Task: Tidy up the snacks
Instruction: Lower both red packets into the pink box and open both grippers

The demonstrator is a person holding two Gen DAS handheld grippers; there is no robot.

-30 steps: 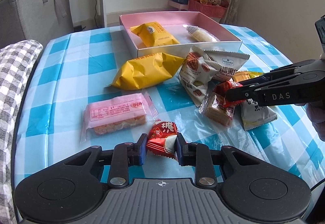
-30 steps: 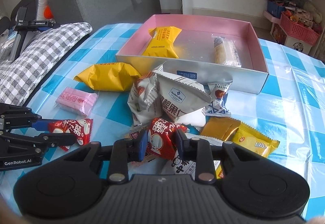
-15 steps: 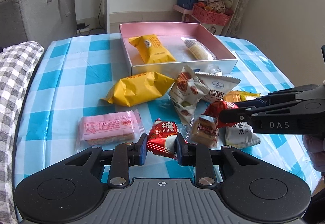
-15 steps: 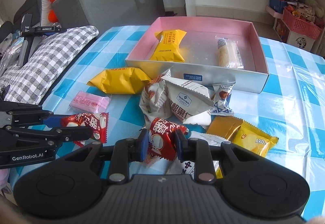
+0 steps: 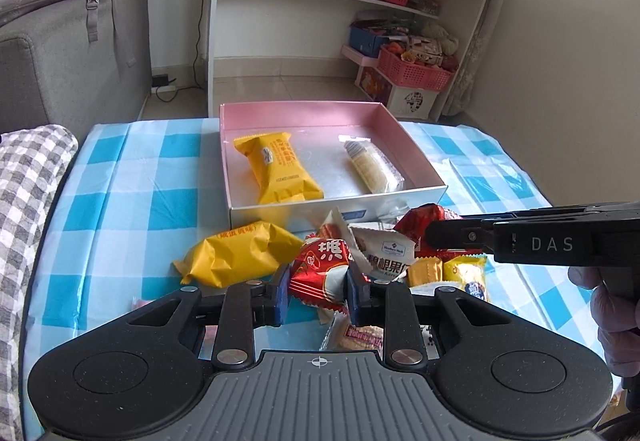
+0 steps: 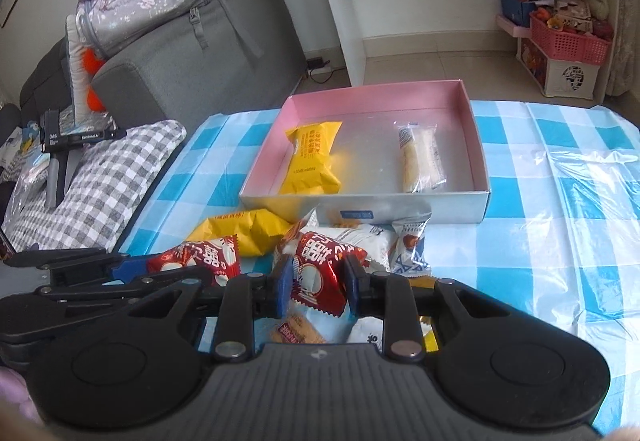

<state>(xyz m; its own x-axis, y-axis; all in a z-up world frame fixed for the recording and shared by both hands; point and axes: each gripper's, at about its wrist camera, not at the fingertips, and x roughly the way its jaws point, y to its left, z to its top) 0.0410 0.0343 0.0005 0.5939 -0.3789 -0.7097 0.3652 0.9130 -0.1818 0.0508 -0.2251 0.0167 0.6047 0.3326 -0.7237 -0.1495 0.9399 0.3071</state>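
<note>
Left gripper (image 5: 316,291) pinches a red packet (image 5: 320,275); right gripper (image 6: 316,291) pinches another red packet (image 6: 318,273) above the table (image 6: 560,241).

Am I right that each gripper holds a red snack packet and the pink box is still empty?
Not quite: the pink box already holds a yellow packet and a clear-wrapped roll, as the right wrist view shows. Each gripper does hold a red packet.
</note>
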